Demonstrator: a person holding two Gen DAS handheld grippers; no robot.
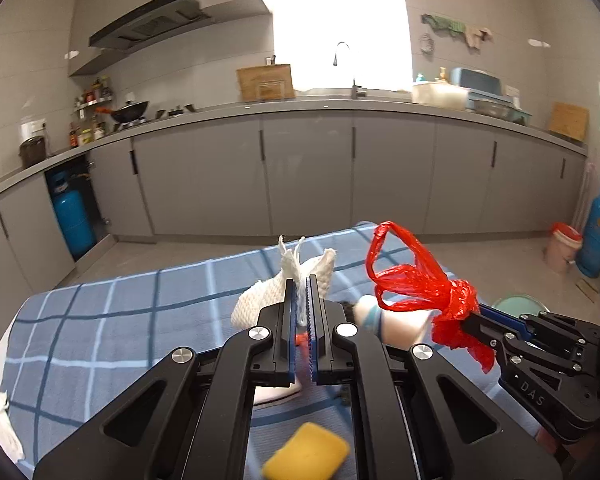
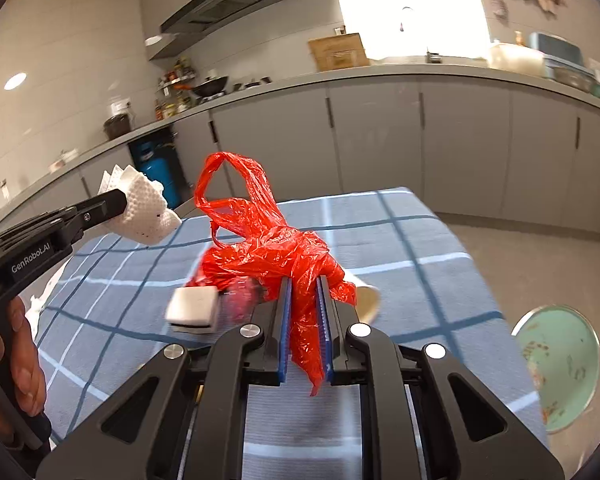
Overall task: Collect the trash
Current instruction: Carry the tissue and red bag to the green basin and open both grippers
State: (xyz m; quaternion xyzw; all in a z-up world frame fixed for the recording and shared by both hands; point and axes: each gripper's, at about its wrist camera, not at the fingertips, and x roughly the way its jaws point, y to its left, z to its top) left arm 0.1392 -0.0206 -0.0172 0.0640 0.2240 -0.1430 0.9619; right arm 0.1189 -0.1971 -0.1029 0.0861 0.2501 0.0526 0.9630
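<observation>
Left wrist view: the left gripper (image 1: pixel 303 280) is pinching a white paper towel (image 1: pixel 260 300) with its fingers clenched tight, lifted above the blue checked desk (image 1: pixel 100 320). Over on the right, the right gripper (image 2: pixel 303 284) is squeezing a knotted red plastic bag (image 2: pixel 268 248), also hanging above the desk.

Black gripper (image 1: pixel 304 280) linkages, blue toothed fingers (image 2: pixel 285 320), silver screws
</observation>
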